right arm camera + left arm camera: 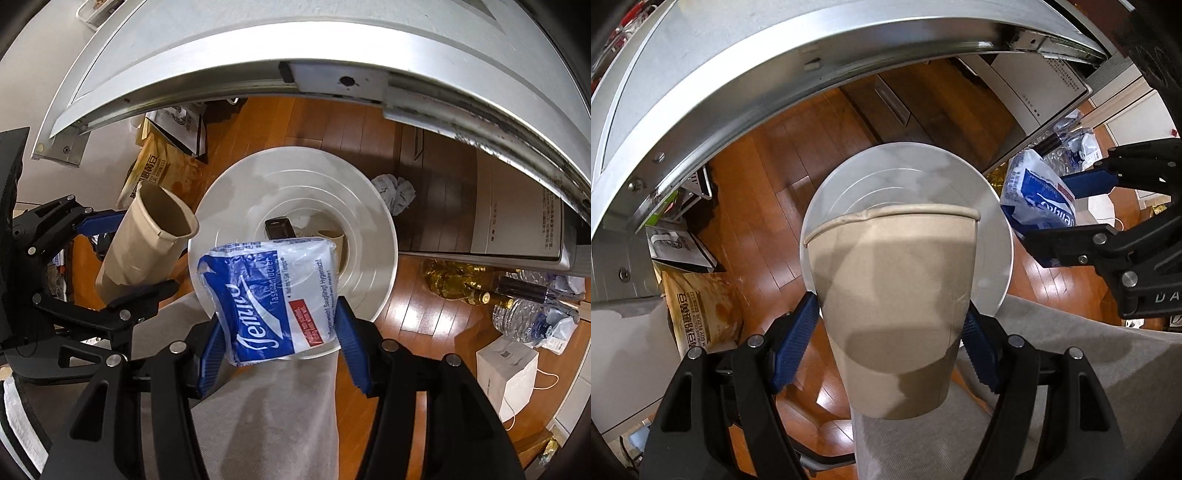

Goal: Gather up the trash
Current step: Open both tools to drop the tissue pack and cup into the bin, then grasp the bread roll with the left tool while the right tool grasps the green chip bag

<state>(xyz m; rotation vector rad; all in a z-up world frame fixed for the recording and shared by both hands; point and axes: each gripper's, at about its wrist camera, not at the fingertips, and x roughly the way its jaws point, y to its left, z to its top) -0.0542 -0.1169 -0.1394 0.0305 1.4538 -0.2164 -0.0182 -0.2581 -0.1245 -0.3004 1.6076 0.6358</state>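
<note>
My left gripper (890, 339) is shut on a tan paper cup (892, 295), rim tilted forward over the round white trash bin (993, 280) on the floor. My right gripper (280, 332) is shut on a blue and white tissue pack (269, 295), held over the same bin (369, 225). The cup (147, 236) and left gripper (110, 266) show at the left of the right wrist view. The pack (1038, 199) and right gripper (1071, 221) show at the right of the left wrist view. Inside the bin lie a dark object (279, 227) and another paper cup (334, 240).
A silver table edge (738, 96) arcs overhead. On the wood floor: a brown flour bag (701, 314), a crumpled grey wad (395, 192), plastic bottles (524, 314), a white paper bag (506, 373). A grey trouser leg (266, 413) is below me.
</note>
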